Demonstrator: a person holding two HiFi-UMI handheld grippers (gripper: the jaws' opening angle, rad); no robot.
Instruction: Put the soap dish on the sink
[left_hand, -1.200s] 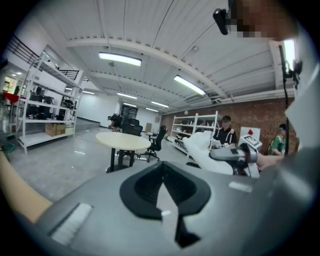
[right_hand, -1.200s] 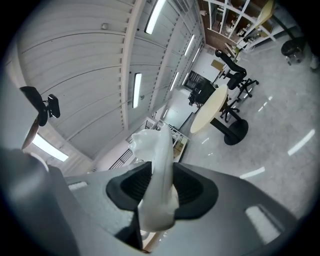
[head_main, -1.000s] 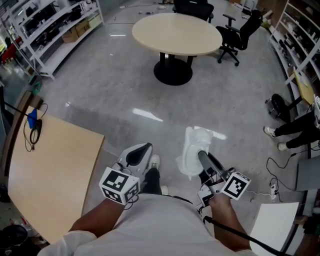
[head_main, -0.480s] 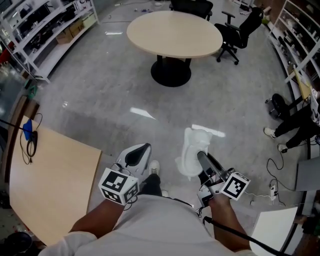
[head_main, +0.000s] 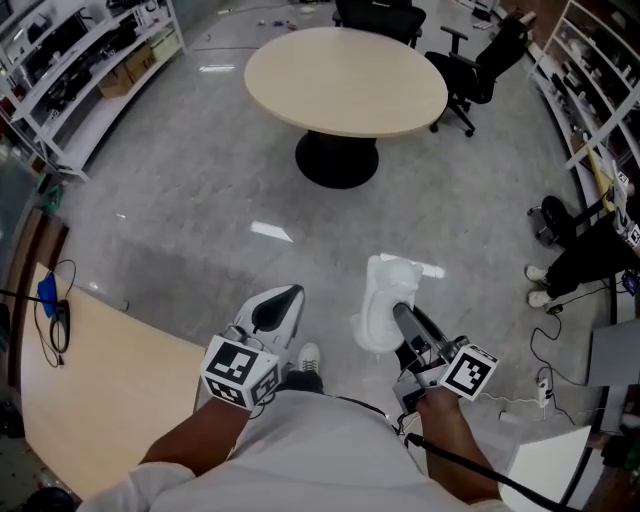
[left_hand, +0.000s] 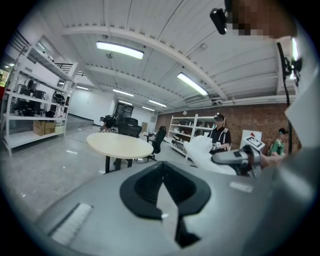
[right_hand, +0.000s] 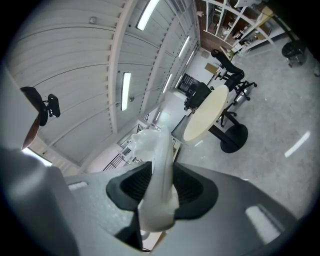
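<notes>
In the head view my right gripper is shut on the soap dish, a white, curved plastic piece held on edge above the grey floor. In the right gripper view the soap dish stands upright between the black pads of my right gripper. My left gripper is carried beside it at the left, shut and holding nothing. The left gripper view shows my left gripper with its jaws together, and the soap dish off to the right. No sink is in view.
A round beige table on a black foot stands ahead, with black office chairs behind it. A wooden desk lies at the lower left, white shelves at the far left. A person's legs and floor cables are at the right.
Both grippers keep their places in the view, the soap dish still gripped. The scene has slid: the round table is nearer and the wooden desk has dropped back to the lower left.
</notes>
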